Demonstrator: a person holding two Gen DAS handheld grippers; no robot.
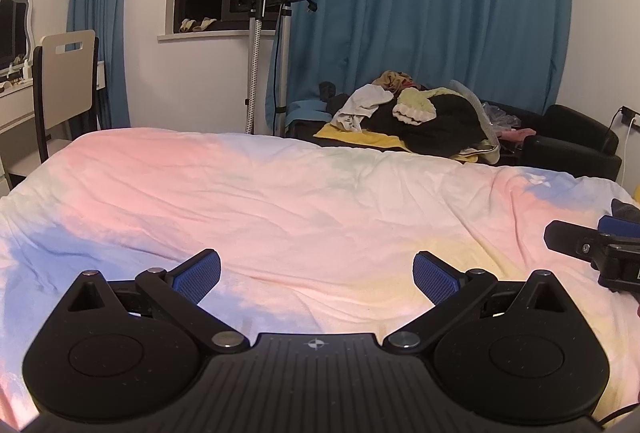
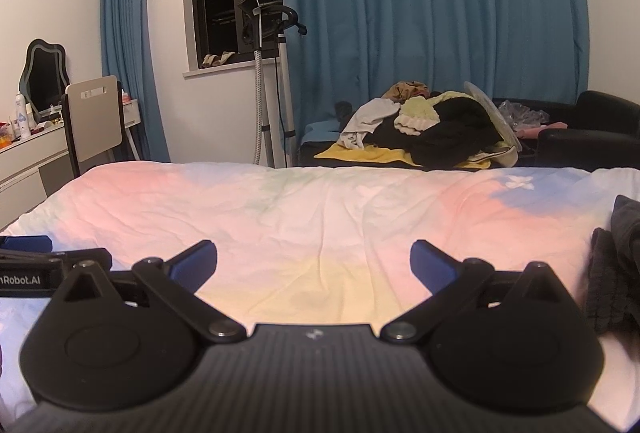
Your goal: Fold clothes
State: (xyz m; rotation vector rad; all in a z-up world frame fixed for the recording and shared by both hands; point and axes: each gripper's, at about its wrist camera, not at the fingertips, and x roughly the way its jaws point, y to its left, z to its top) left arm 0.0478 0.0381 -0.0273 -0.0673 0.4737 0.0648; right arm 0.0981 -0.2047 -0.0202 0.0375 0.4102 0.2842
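Observation:
My left gripper (image 1: 316, 273) is open and empty, held low over a bed with a pastel pink, blue and yellow cover (image 1: 300, 201). My right gripper (image 2: 314, 265) is also open and empty over the same cover (image 2: 320, 217). The right gripper's fingers (image 1: 576, 237) show at the right edge of the left wrist view. The left gripper's fingers (image 2: 28, 245) show at the left edge of the right wrist view. A dark knitted garment (image 2: 612, 269) lies on the bed at the far right, just right of my right gripper; only its edge (image 1: 624, 209) shows in the left wrist view.
Beyond the bed a heap of mixed clothes (image 1: 416, 113) lies on a black sofa (image 1: 576, 141) before blue curtains. A garment steamer stand (image 1: 260, 45) is by the window. A chair (image 1: 64, 85) and a white dresser (image 2: 28, 157) stand at the left.

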